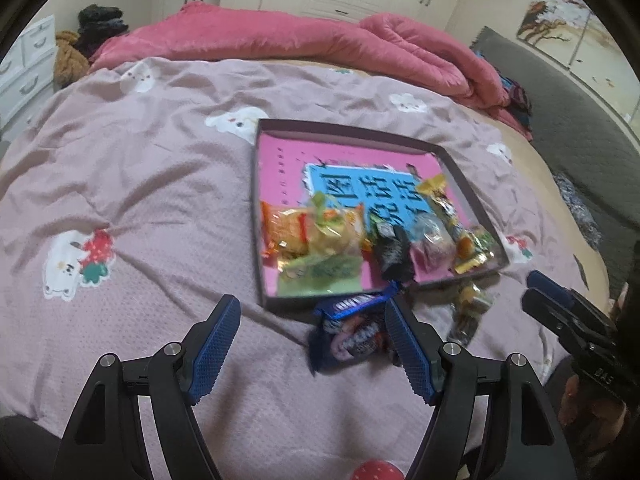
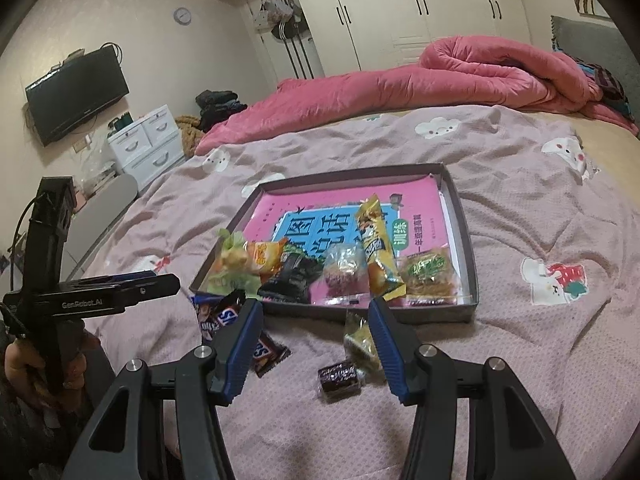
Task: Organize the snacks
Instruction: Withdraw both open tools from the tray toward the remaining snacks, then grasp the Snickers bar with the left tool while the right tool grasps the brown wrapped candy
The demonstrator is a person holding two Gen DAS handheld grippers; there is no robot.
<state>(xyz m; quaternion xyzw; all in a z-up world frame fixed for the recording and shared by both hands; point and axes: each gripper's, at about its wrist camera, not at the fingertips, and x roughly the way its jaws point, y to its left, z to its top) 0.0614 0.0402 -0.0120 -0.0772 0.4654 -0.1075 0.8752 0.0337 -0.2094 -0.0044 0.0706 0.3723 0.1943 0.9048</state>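
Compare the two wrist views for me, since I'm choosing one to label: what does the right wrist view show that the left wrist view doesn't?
Only the right wrist view: a wall television, a wall clock and a small dark wrapped sweet on the bedspread.
Only the left wrist view: a painting on the far wall.
Both: the snack tray holding a pink book, blue chocolate-bar wrappers before it, the pink quilt, and both grippers, left gripper and right gripper, open and empty.

Both grippers have black frames with silver screws. The left gripper (image 1: pixel 312 336) and the right gripper (image 2: pixel 316 340) carry blue ridged pads (image 1: pixel 216 344).
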